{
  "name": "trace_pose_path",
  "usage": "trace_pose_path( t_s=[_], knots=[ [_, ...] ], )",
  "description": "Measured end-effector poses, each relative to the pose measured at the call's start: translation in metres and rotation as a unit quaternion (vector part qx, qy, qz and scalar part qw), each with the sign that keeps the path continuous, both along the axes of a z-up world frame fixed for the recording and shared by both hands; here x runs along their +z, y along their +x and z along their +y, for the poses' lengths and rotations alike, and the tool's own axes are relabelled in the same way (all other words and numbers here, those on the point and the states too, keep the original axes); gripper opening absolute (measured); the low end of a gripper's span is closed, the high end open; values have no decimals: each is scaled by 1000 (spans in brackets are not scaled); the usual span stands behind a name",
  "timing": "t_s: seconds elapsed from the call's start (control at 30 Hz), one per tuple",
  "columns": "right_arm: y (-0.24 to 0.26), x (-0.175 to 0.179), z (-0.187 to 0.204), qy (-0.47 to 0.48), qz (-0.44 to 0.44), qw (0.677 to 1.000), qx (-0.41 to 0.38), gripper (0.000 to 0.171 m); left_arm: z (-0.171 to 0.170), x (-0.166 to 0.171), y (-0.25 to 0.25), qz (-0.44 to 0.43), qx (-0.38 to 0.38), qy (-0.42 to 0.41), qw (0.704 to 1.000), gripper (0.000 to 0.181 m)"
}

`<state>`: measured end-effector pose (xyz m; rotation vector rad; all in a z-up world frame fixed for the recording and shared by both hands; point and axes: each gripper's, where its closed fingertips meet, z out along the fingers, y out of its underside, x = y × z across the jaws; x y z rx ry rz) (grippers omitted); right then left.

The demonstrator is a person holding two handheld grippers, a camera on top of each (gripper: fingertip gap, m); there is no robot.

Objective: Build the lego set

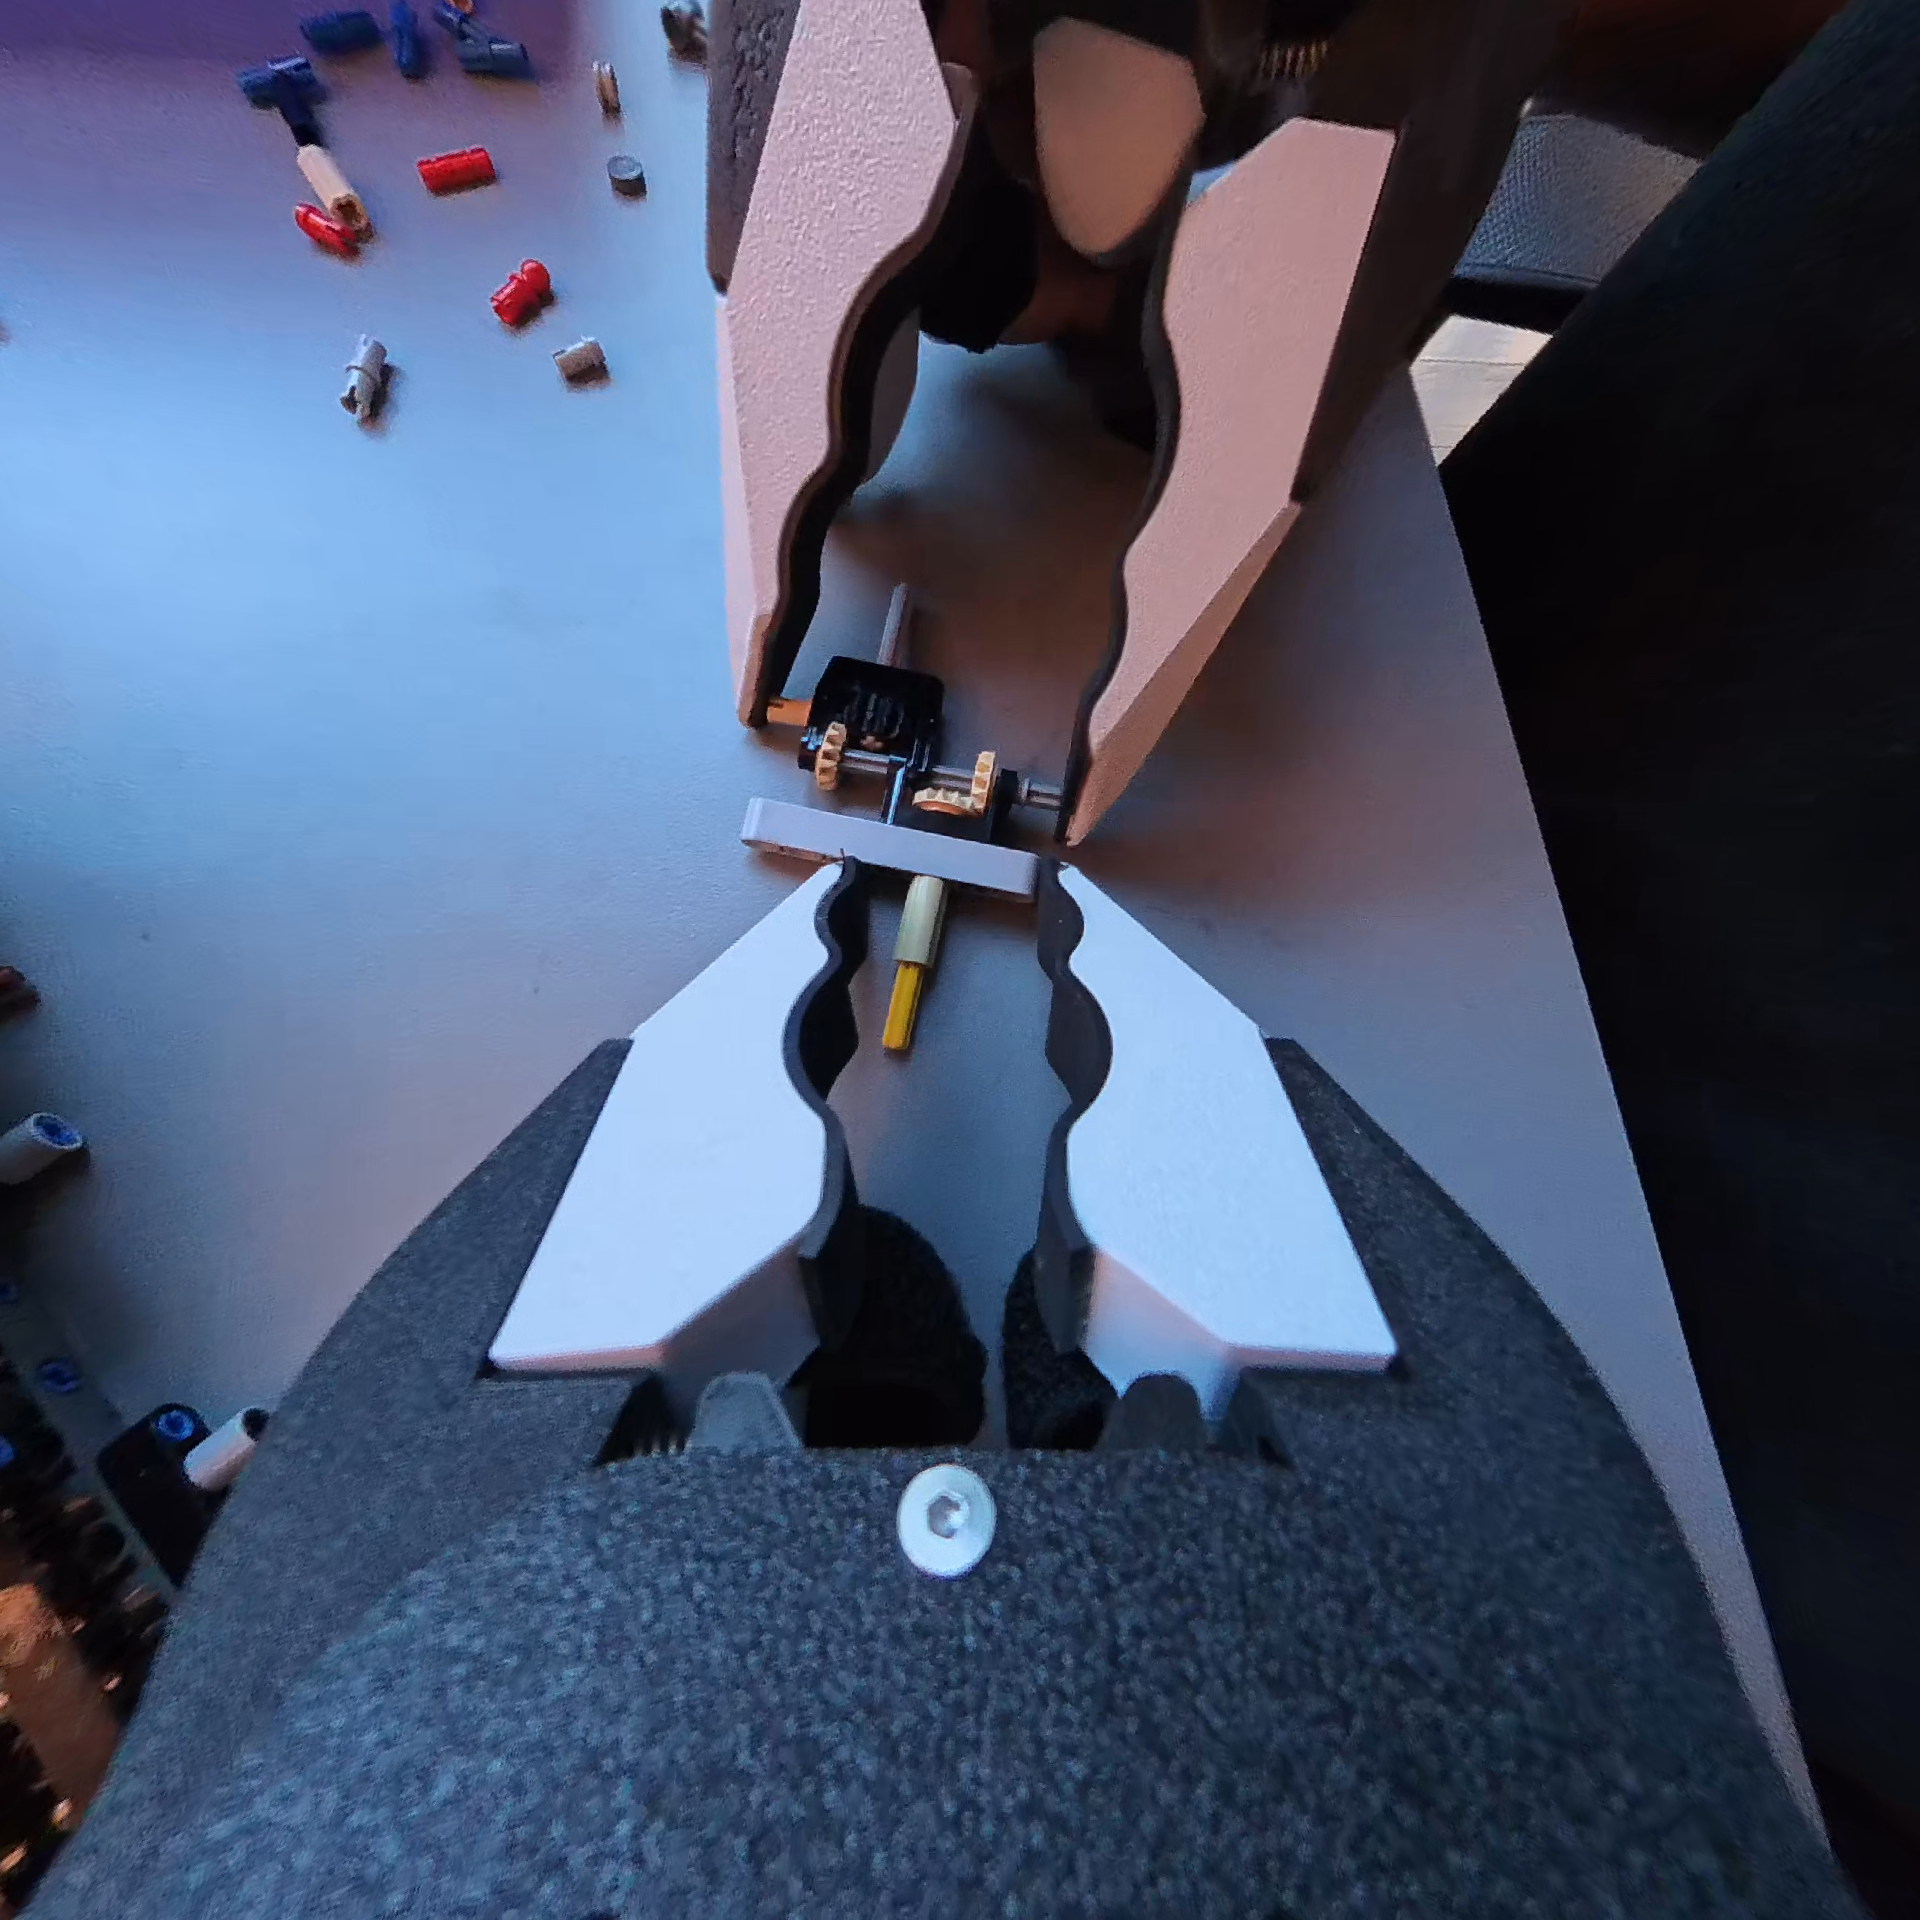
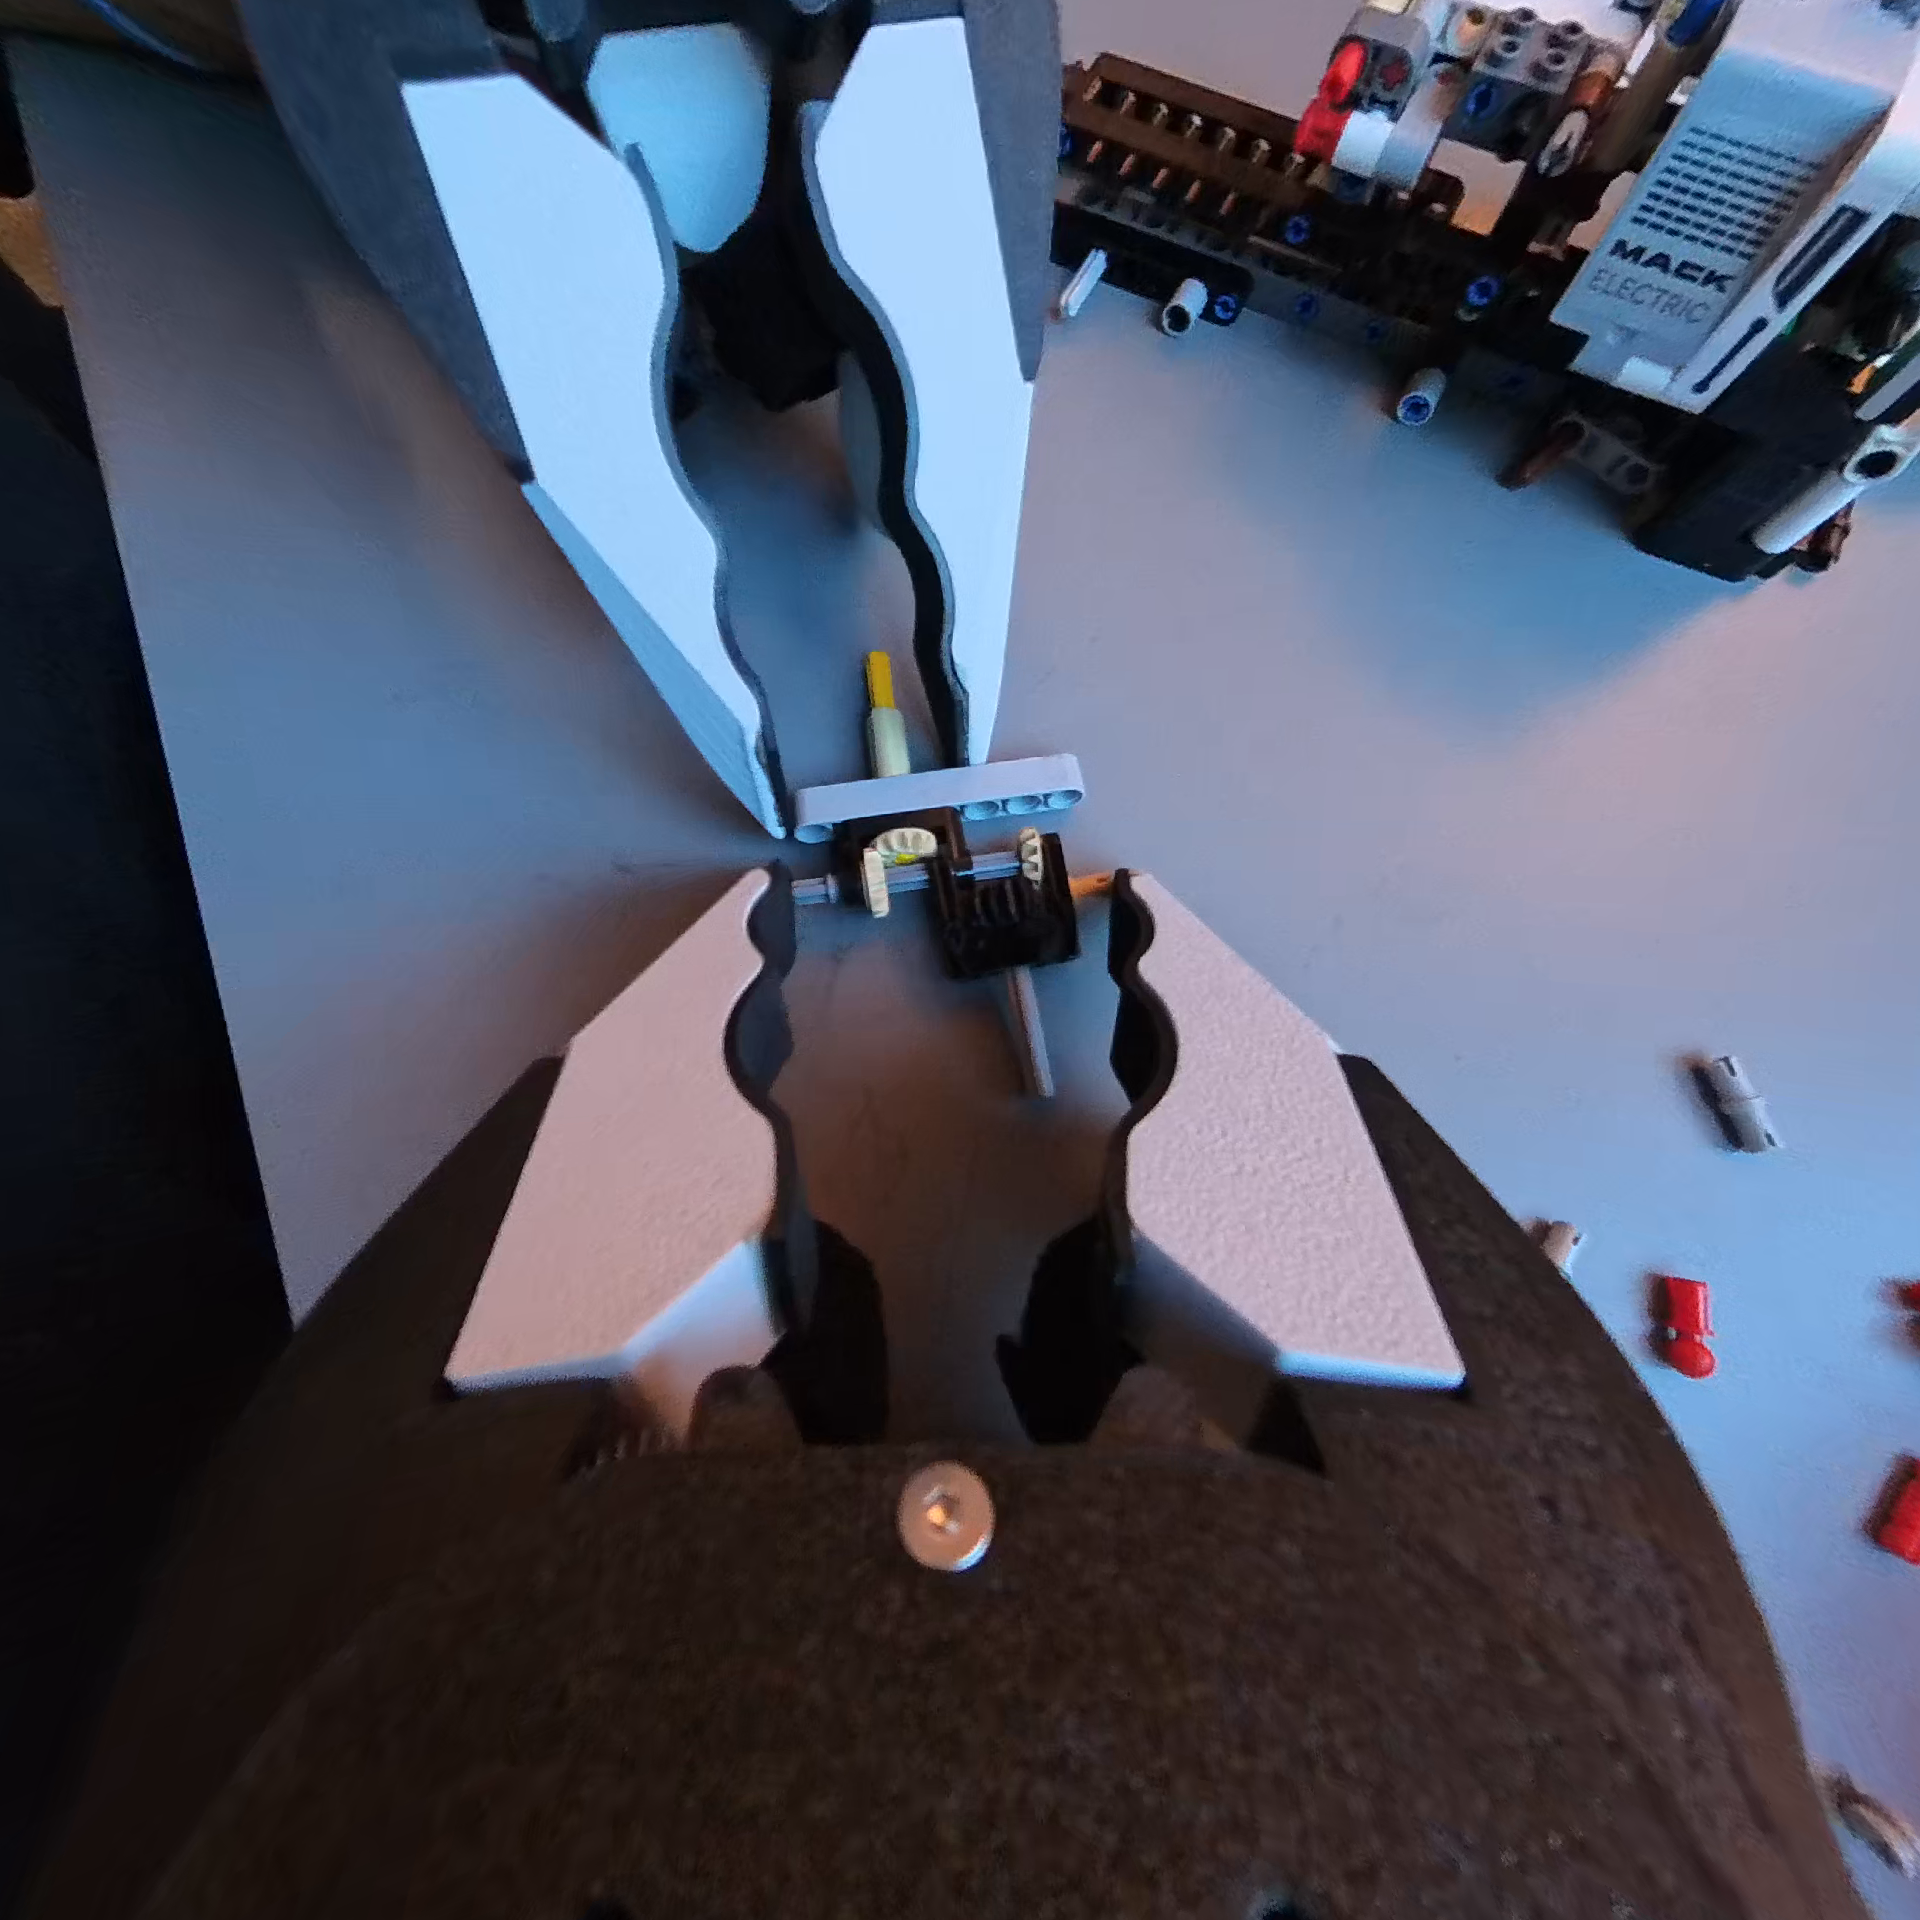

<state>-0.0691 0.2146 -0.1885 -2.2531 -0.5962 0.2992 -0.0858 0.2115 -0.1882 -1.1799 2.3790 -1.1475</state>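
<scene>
Gear assembly: yellow axle toward left tongs.

Both grippers: white wavy-edged fingers on speckled black bodies, each with a silver screw

Hobby/work desk, plain white tabletop, loose lego bits, part-built model

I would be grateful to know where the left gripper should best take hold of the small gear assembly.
Probably the white beam: a flat bar lying crosswise just ahead of the open left gripper. Come from the yellow axle side, fingers straddling that axle and closing on the beam's long faces. The gears look too fiddly.
</scene>
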Motion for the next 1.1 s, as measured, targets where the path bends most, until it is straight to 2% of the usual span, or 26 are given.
trace_pose_path(
  t_s=[0.8,0.97,1.1],
  knots=[
    [-1,-1,0,-3,-6,1000,0,59,1,-2,0,-30,-11,42,999,30],
    [3,-1,1,-12,-36,999,15,67,0,-2,0,-35,-11,48,998,29],
    [0,0,-2,-24,-70,996,46,60,-1,-2,0,-32,-10,45,998,29]
  ],
)
